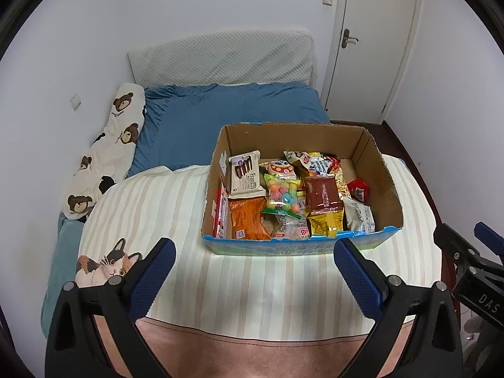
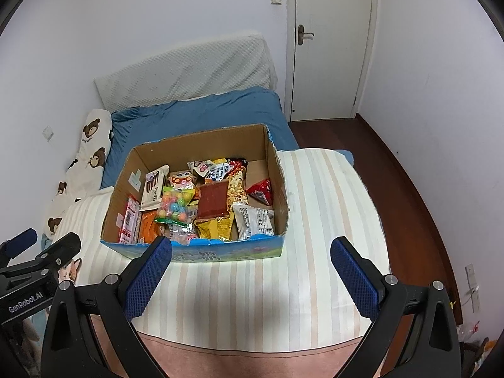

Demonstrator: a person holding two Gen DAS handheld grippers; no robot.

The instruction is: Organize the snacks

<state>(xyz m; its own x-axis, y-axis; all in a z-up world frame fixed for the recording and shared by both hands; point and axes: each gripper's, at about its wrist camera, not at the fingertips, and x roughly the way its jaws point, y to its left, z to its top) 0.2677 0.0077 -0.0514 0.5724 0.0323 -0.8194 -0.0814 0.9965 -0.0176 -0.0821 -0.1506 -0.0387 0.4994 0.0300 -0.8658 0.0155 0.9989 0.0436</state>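
1. the left hand-held gripper [image 1: 254, 271] hovers over the near end of the bed with its blue-padded fingers [image 1: 153, 278] spread wide apart, nothing between them.
2. the right hand-held gripper [image 2: 251, 269] hangs beside it, its fingers likewise wide apart and empty; each one shows at the edge of the other's view.
3. under both lies a striped cream blanket [image 1: 252, 286] with a pink band at its near edge and a printed cat [image 1: 107, 264] on the left.
4. just beyond the fingertips a cardboard box [image 1: 382, 170] with a blue printed front sits on the blanket, open at the top.
5. the snacks are all inside the box, piled toward its left and middle: a yellow packet [image 1: 326, 223] and an orange packet [image 1: 249, 220] at the near wall, a clear bag of coloured candy balls [image 1: 282, 197] in the middle, a dark red packet [image 1: 323, 193] to its right, a white wafer packet [image 1: 245, 174] at the back left.
6. a small red packet [image 1: 359, 189] lies apart on the bare box floor at the right.
7. past the box come a blue sheet [image 1: 220, 116], a bear-print pillow [image 1: 104, 154] along the left wall, and a white padded headboard [image 1: 220, 58].
8. a white door [image 2: 334, 44] stands shut in the far right corner.
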